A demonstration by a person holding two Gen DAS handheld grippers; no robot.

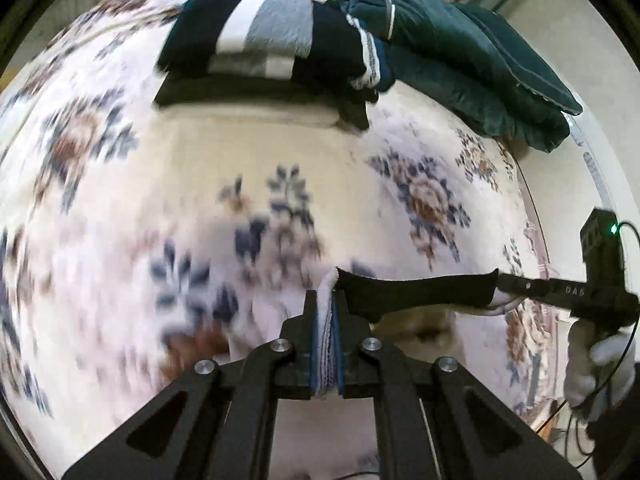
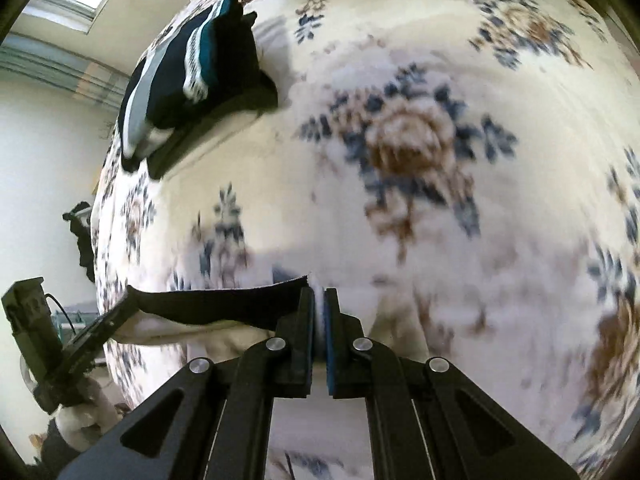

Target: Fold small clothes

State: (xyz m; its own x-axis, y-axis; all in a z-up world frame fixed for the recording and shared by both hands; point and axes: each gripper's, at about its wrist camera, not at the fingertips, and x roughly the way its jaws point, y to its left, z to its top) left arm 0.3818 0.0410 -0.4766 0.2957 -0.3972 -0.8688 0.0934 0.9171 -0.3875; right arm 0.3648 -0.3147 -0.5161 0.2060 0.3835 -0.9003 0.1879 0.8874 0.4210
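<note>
Blurred floral bedspread (image 1: pixel 424 196), both tongs (image 1: pixel 327 322) (image 2: pixel 319 320) clamped on black-trimmed white garment (image 1: pixel 416 292), its body hidden below.

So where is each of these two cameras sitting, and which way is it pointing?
Left wrist: rides on the left gripper, looking steeply down its fingers at the floral bedspread; the other gripper and a white-gloved hand show at right.
Right wrist: rides on the right gripper, looking down likewise; the left gripper shows at far left.
Shared: the black-edged white garment stretched between both shut grippers, and the folded clothes pile beyond.
</note>
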